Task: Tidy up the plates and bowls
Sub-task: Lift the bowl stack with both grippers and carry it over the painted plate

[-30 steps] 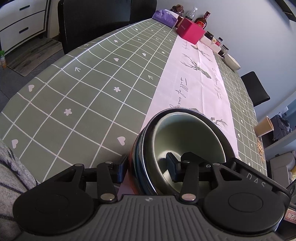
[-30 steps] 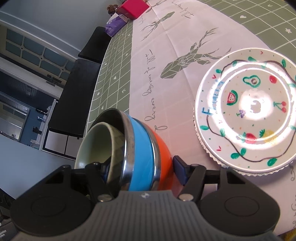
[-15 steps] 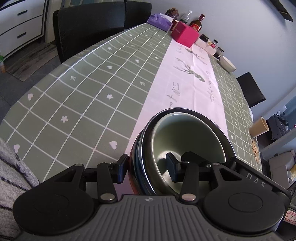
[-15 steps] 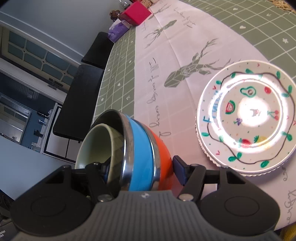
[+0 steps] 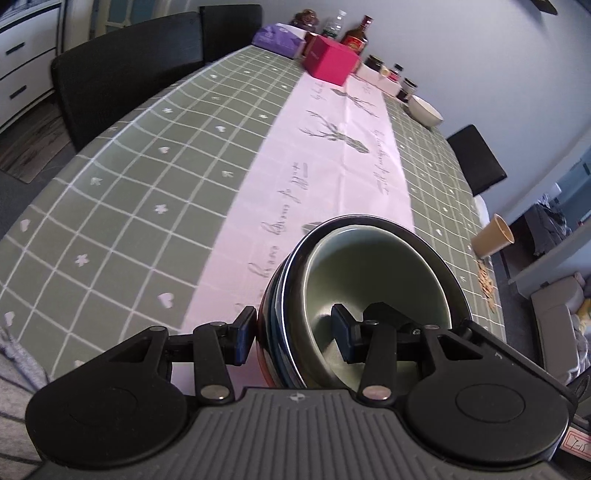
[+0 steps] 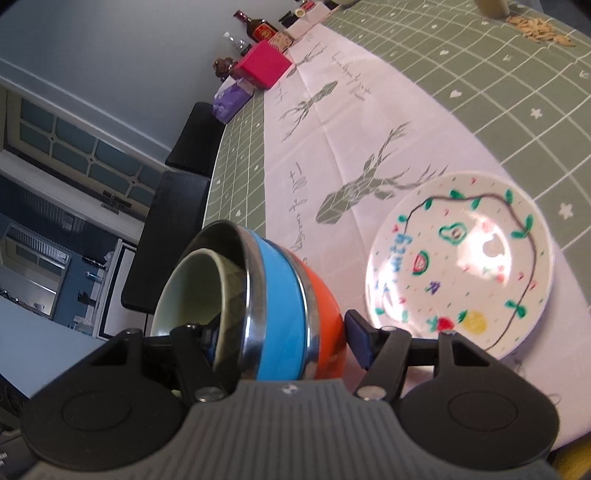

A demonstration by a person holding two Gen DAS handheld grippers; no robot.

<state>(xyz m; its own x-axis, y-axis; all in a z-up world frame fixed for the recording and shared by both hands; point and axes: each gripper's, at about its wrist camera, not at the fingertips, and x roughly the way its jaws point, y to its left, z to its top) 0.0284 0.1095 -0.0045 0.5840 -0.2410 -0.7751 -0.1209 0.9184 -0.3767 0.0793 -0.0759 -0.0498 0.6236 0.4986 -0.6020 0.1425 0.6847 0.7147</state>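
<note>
Both grippers hold one stack of nested bowls: a pale green bowl (image 5: 373, 273) inside a blue one (image 6: 280, 314) inside an orange one (image 6: 323, 314). My left gripper (image 5: 293, 334) is shut on the stack's rim, one finger inside, one outside. My right gripper (image 6: 280, 345) is shut on the opposite rim the same way. The stack is tilted and held above the table. A white plate (image 6: 458, 280) with fruit drawings lies on the pink runner, to the right of the stack in the right wrist view.
The table has a green checked cloth (image 5: 129, 177) and a pink runner (image 5: 317, 155). At the far end stand a pink box (image 5: 330, 62), bottles (image 5: 356, 35), jars and a white bowl (image 5: 424, 109). A paper cup (image 5: 493, 236) sits at the right edge. Black chairs (image 5: 122, 70) line the left side.
Both grippers have lifted and tipped with the bowl stack; the views now look further along the table. The plate sits lower and nearer the right gripper's right finger.
</note>
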